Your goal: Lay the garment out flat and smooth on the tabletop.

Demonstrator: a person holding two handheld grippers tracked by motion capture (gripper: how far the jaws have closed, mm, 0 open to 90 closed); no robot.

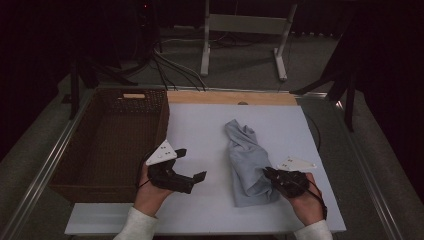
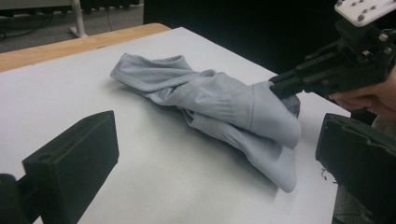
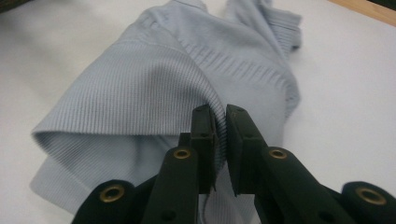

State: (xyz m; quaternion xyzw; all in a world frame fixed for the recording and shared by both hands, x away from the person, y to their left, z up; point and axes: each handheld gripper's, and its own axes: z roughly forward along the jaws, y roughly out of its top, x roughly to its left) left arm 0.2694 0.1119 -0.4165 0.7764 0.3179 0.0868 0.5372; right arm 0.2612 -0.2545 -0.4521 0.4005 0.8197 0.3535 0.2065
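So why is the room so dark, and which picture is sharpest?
High view: lit white board, room black, grainy. Left gripper view: grey garment fairly sharp, soft shadow beneath, near jaws blurred. Right gripper view: knit ribs crisp, right claw pinching the fabric.

The left hand [image 1: 150, 192] comes in from the bottom of the high view in a white sleeve, holding the left gripper [image 1: 192, 167] low over the counter [image 1: 200, 125] with its jaws spread wide and nothing between them, aimed to the right. The right hand [image 1: 307, 202], also white-sleeved, grips the right gripper [image 1: 267, 175], which points left toward the middle of the counter. In the right gripper view its jaws stand nearly together, pinching a fold of the pale blue garment [image 3: 154, 88].
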